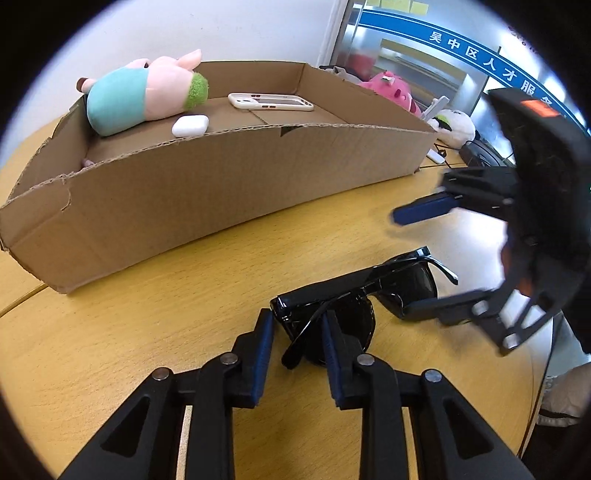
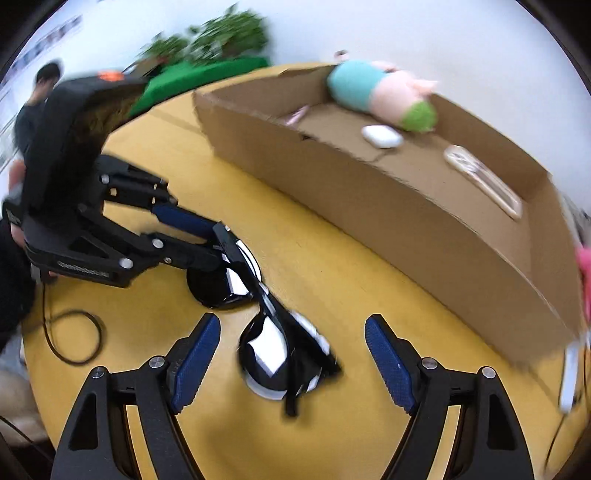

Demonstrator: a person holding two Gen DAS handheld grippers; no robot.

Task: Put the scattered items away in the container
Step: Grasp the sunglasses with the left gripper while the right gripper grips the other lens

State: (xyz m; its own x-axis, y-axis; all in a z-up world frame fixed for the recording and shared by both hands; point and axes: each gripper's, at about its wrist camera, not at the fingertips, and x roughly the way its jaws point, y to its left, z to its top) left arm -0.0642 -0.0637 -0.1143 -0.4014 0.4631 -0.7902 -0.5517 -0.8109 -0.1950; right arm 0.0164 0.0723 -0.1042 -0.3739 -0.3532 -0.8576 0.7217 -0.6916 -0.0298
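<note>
White wall (image 1: pixel 221 29) behind wooden table (image 1: pixel 147 332).

A: The light is bright and even, I think from ceiling lamps. The wooden table (image 1: pixel 155 325) shows only soft shadows.

B: The left wrist view is mostly sharp, but the right gripper (image 1: pixel 417 258) there is smeared.

A: The right wrist view is blurred nearly everywhere. White glare sits on the sunglasses (image 2: pixel 269 350).

B: Both views bend strongly near the dark round edges; the cardboard box (image 1: pixel 221 184) looks curved.

my right wrist view is blurring the phone case (image 2: pixel 484 181); the pink plush (image 2: pixel 583 266) is getting cut off at its edge, behind the box wall (image 2: pixel 406 221).
</note>
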